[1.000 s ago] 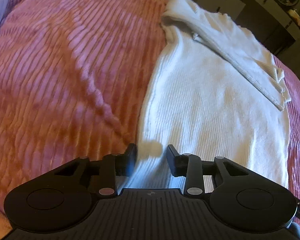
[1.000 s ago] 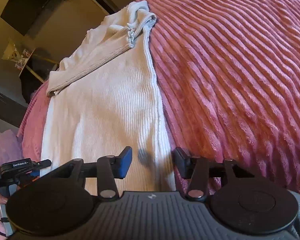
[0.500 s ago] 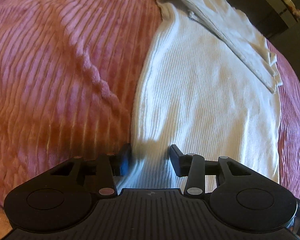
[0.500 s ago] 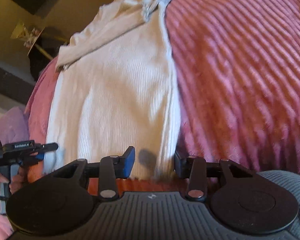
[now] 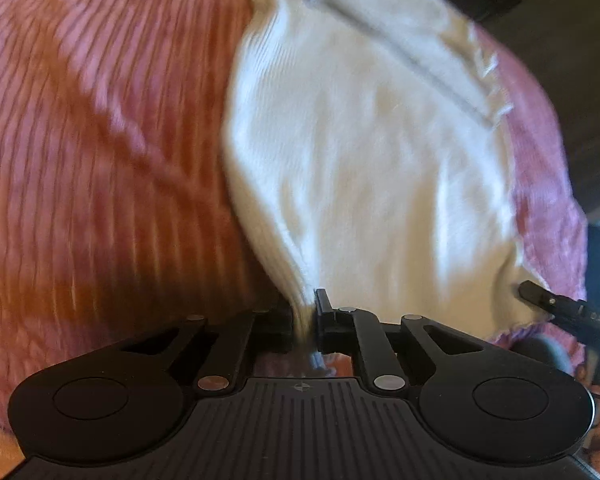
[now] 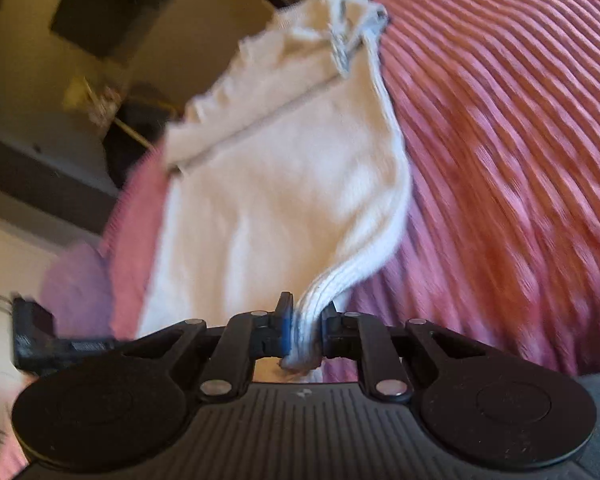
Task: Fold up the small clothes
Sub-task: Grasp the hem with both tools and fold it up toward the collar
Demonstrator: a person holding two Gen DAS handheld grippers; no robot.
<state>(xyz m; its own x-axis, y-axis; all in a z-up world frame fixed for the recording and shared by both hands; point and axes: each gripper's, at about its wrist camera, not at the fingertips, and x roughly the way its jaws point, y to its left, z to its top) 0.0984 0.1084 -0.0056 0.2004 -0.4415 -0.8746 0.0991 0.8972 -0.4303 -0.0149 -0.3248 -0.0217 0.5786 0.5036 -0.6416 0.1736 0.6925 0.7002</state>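
Observation:
A white ribbed knit top (image 5: 364, 152) lies on a pink ribbed bedspread (image 5: 100, 140), with its sleeves folded across the far end. My left gripper (image 5: 304, 316) is shut on the top's near left hem corner, which is bunched between its jaws. My right gripper (image 6: 304, 320) is shut on the near right hem corner of the top (image 6: 284, 184), and the cloth rises off the bed toward it. The right gripper's tip (image 5: 556, 308) shows at the right edge of the left wrist view; the left gripper (image 6: 40, 336) shows at the left edge of the right wrist view.
The pink bedspread (image 6: 500, 140) spreads wide on both sides of the top. Dark furniture (image 6: 112, 12) and a beige wall stand beyond the bed's far end. A lilac cloth (image 6: 76, 280) lies at the left of the right wrist view.
Both grippers were open over the near hem corners and have closed on them. The corners now lift off the bed and both views are motion-blurred.

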